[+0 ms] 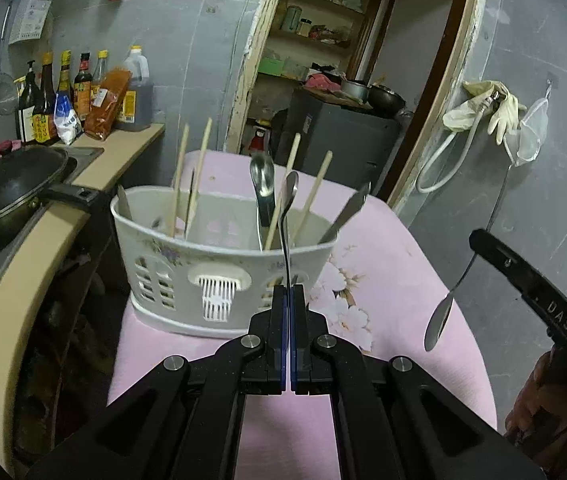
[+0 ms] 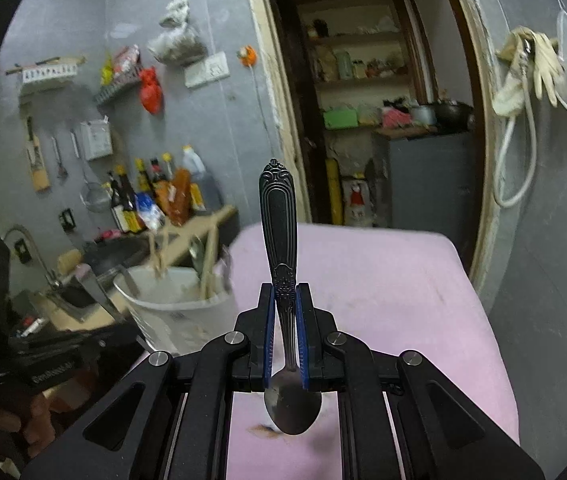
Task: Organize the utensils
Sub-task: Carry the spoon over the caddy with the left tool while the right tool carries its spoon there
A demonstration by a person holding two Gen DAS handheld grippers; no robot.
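A white plastic utensil caddy (image 1: 219, 264) stands on the pink cloth (image 1: 395, 264), holding several wooden chopsticks (image 1: 199, 176), a metal spoon (image 1: 263, 184) and knives (image 1: 349, 208). My left gripper (image 1: 288, 290) is just in front of the caddy and is shut on the thin stem of a spoon (image 1: 289, 200), which stands upright and edge-on. My right gripper (image 2: 285, 292) is shut on the neck of an ornate dark spoon (image 2: 279, 208), handle forward, bowl near the camera. In the left wrist view that spoon (image 1: 439, 320) hangs bowl-down at the right, off the caddy. The caddy (image 2: 171, 296) is blurred at left.
A black wok (image 1: 15, 188) sits on a stove on the counter to the left, with sauce bottles (image 1: 63, 92) behind it. An open doorway (image 1: 323, 60) with shelves lies beyond the table. Gloves and a hose (image 1: 483, 108) hang on the right wall.
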